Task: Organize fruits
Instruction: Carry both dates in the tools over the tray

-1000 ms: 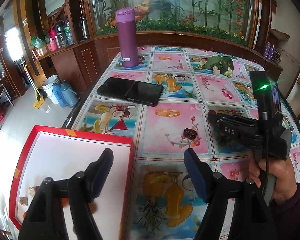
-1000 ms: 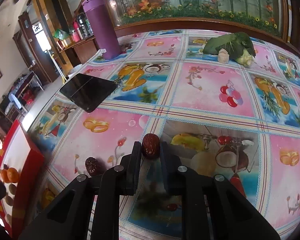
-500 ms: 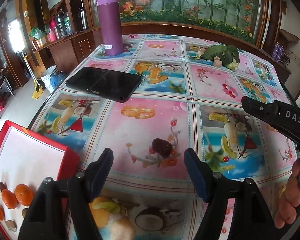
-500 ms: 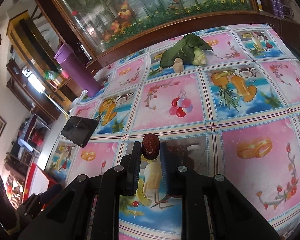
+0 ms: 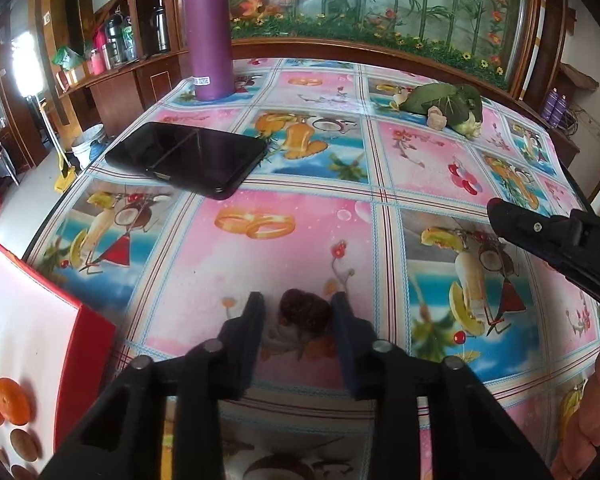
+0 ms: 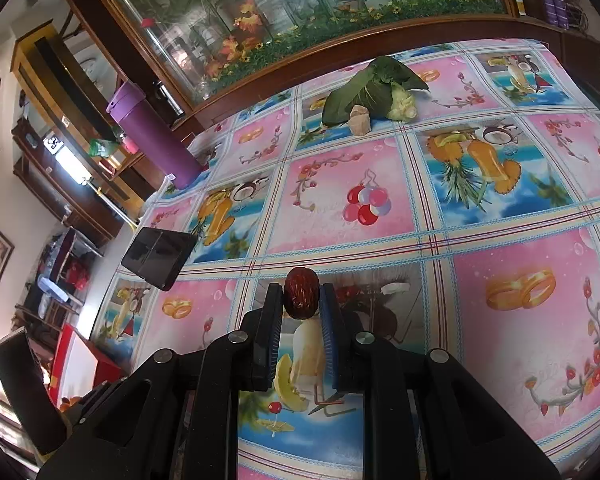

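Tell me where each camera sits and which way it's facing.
Left wrist: on the left gripper, looking down at a date on the table; jaws closing around it; right gripper and hand visible.
Right wrist: on the right gripper, tilted, across the table; holds another date.
Shared: purple bottle, phone, greens, red box.

Both wrist views overlook the tablecloth (image 5: 300, 240), seemingly close.

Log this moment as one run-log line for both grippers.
left gripper: closing around date on table | right gripper: shut on second date, lifted | red box: oranges inside
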